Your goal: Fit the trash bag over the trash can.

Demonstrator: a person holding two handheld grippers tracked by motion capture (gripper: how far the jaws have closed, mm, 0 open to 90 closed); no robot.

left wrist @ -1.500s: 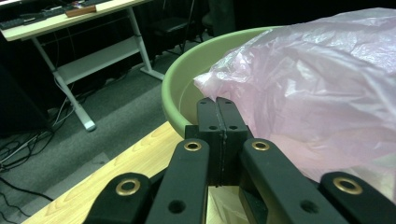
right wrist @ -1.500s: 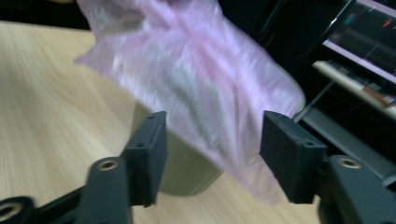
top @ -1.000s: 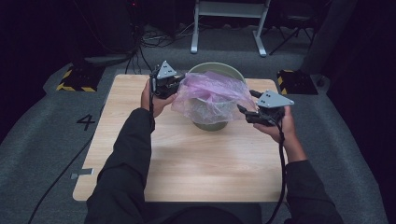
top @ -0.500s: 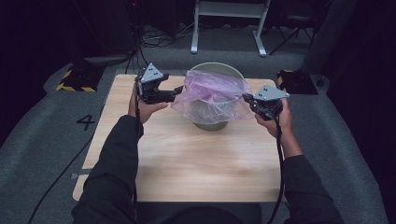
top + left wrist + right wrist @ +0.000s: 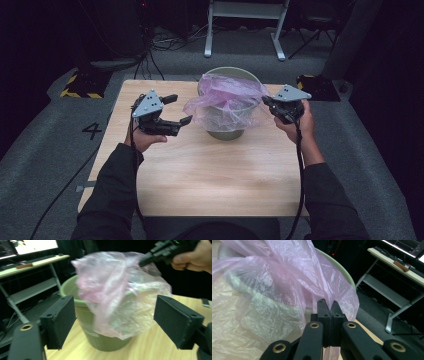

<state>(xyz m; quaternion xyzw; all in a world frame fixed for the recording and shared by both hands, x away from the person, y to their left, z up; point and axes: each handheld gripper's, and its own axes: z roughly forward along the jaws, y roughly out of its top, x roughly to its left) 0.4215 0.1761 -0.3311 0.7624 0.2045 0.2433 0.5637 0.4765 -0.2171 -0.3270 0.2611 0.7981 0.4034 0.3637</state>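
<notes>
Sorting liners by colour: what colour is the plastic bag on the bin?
Translucent pink bag, clearest in the right gripper view.

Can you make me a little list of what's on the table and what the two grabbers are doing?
table: wooden table
bin: green bin, upright on the table
bag: pink bag, draped over the bin
left gripper: open, holds nothing, apart from the bag, jaws have just been opening
right gripper: shut on the bag's edge
hands: one holds each gripper
</notes>
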